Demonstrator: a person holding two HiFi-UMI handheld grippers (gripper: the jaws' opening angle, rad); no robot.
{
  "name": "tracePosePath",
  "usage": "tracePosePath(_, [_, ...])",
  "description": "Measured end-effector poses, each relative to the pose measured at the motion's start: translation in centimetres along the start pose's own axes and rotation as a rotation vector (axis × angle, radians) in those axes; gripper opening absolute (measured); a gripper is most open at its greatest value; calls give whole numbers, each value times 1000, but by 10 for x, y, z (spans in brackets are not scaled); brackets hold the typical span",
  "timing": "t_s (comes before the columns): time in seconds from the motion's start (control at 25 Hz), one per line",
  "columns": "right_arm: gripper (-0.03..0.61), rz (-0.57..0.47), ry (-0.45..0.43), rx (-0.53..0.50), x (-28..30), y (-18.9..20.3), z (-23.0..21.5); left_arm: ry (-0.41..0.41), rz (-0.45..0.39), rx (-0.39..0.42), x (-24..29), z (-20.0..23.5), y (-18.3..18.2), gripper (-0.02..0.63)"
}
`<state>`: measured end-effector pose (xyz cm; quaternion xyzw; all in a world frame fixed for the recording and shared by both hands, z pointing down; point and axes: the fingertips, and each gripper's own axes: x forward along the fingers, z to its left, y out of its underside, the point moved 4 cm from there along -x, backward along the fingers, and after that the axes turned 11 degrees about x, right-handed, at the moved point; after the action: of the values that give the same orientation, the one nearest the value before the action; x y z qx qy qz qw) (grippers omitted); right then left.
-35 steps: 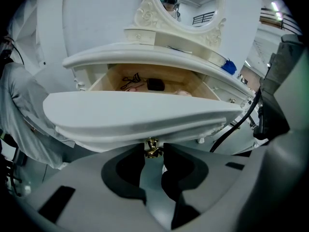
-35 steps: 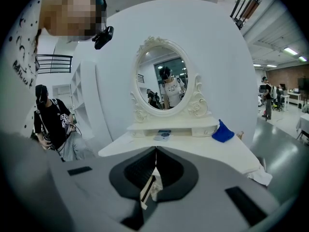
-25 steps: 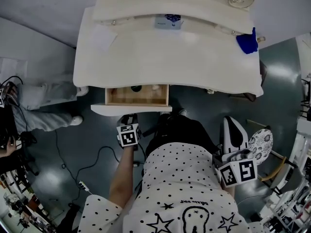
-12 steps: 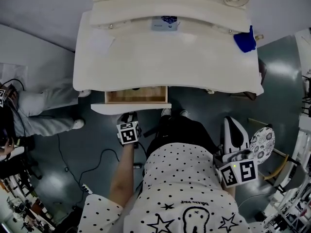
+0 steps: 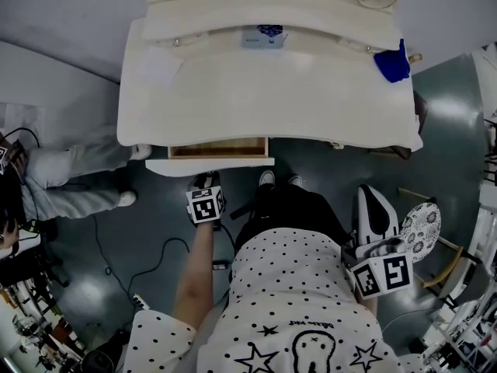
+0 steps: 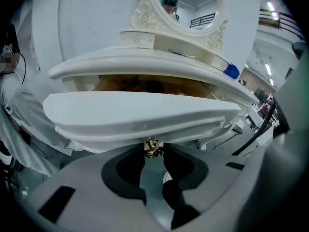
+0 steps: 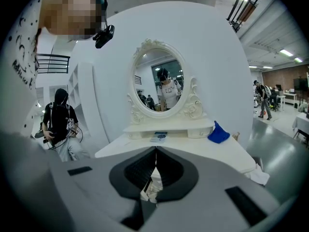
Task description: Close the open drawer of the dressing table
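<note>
- Far left of the head view: seated person (image 5: 58, 173) in pale trousers, well apart from the table.
- Left gripper (image 5: 205, 185) low, straight in front of the drawer (image 5: 210, 165), arm stretched toward it.
- Jaws narrowed to a slim gap, pinched on the brass knob (image 6: 153, 148) right at the tips.
- Drawer under the left half of the dressing table (image 5: 264, 99), nearly home: only a thin strip of wooden interior visible between tabletop edge and white drawer front.
- Oval mirror (image 7: 159, 83) in a carved frame upright at the back of the table; small flat box (image 5: 262, 36) on the shelf below it.
- Blue cloth (image 5: 394, 64) on the tabletop's right rear corner.
- Right gripper (image 7: 155, 153) back at the person's right side, well clear of the table, aimed at the mirror; jaws pressed together at the tips, nothing between them.
</note>
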<state>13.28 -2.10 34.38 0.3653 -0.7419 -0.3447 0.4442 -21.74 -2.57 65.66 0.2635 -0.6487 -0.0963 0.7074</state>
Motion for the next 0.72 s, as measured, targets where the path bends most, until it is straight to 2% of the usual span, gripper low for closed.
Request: tracePosePath(0.72, [9,-4,15,1,2,-5,-6,-5,-15,-10,18,10,-32,132])
